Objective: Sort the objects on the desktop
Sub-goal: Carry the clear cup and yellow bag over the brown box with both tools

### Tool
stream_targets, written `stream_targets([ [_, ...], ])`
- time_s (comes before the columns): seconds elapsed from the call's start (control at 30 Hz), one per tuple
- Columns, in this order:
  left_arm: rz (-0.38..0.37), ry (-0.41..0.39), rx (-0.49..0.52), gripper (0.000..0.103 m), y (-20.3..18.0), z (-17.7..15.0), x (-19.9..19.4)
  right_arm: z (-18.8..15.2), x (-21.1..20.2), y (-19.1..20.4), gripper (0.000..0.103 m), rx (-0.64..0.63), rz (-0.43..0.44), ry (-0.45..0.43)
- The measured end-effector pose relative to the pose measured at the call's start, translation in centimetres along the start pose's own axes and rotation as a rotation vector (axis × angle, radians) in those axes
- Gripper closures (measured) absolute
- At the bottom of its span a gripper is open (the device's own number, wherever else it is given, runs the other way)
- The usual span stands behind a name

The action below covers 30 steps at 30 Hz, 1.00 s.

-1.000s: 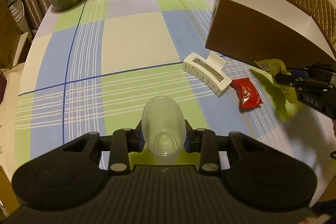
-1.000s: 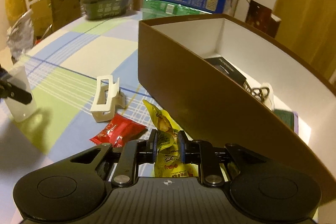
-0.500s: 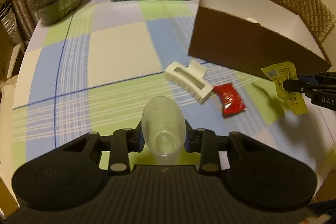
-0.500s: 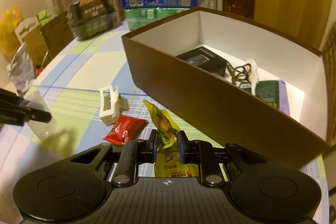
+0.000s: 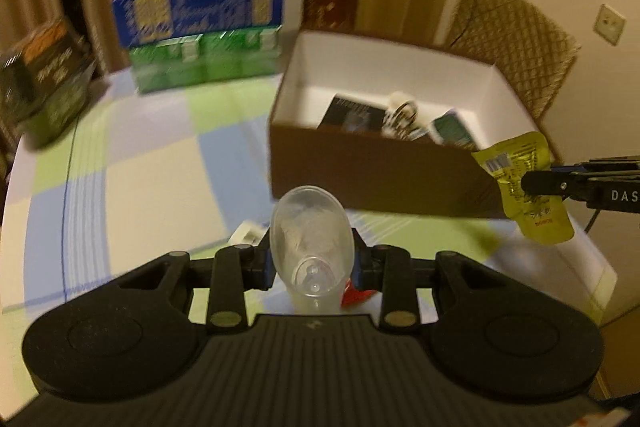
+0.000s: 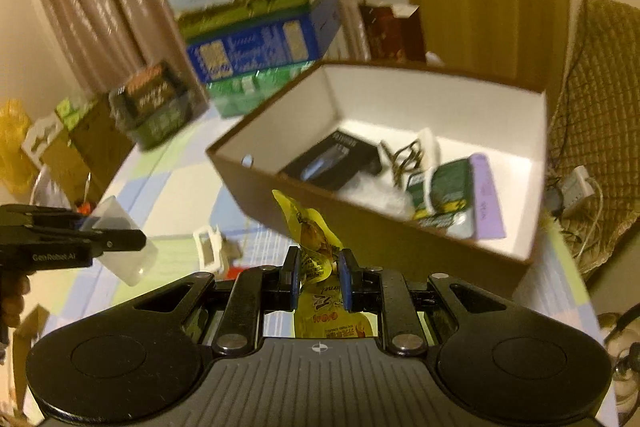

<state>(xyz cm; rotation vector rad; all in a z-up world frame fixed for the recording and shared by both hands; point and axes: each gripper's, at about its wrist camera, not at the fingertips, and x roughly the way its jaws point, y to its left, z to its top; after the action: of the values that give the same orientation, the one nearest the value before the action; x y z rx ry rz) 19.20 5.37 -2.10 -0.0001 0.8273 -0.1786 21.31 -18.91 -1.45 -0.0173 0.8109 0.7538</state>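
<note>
My left gripper [image 5: 311,259] is shut on a clear plastic cup [image 5: 310,233], held above the checked tablecloth in front of the brown box [image 5: 372,163]. My right gripper [image 6: 319,277] is shut on a yellow snack packet [image 6: 310,233], lifted near the box's front wall [image 6: 360,223]. In the left wrist view that packet [image 5: 524,183] hangs at the box's right corner. The box holds a black case [image 6: 334,161], a green packet [image 6: 446,193] and some other small items. A white hair clip [image 6: 210,247] lies on the cloth, and a red sachet [image 5: 356,295] peeks out beneath the cup.
Stacked blue and green cartons [image 5: 200,39] stand at the back of the table, a dark wrapped pack [image 5: 44,83] at back left. A wicker chair [image 5: 516,39] with a cable stands behind the box. More boxes and bags [image 6: 60,147] crowd the left side.
Both grippers have risen with their loads and the box's inside now shows. The right gripper rolled, tilting its view. The hair clip and red sachet slid under the left gripper's view.
</note>
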Motion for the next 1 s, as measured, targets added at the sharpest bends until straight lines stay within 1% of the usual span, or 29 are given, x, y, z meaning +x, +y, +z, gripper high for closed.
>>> stream_targets([
  [0.2, -0.055, -0.058, 0.035, 0.074, -1.7, 3.0, 0.0, 1.7, -2.4, -1.2, 0.087, 0.044, -0.002, -0.058],
  [0.33, -0.088, -0.080, 0.050, 0.074, -2.8, 4.6, 0.4, 2.5, -3.4, -2.1, 0.087, 0.076, 0.005, -0.084],
  [0.47, -0.112, -0.098, 0.057, 0.074, -3.5, 6.0, 0.9, 3.5, -3.9, -2.6, 0.087, 0.080, 0.003, -0.107],
  [0.57, -0.115, -0.111, 0.070, 0.074, -4.1, 7.1, 1.4, 4.3, -3.7, -3.0, 0.087, 0.068, -0.010, -0.120],
  [0.83, -0.118, -0.120, 0.078, 0.074, -4.7, 10.1, 3.8, 6.7, -2.0, -3.8, 0.087, -0.022, -0.094, -0.147],
  [1.0, -0.105, -0.109, 0.086, 0.074, -4.9, 11.6, 5.5, 7.5, -0.4, -4.8, 0.087, -0.030, -0.121, -0.141],
])
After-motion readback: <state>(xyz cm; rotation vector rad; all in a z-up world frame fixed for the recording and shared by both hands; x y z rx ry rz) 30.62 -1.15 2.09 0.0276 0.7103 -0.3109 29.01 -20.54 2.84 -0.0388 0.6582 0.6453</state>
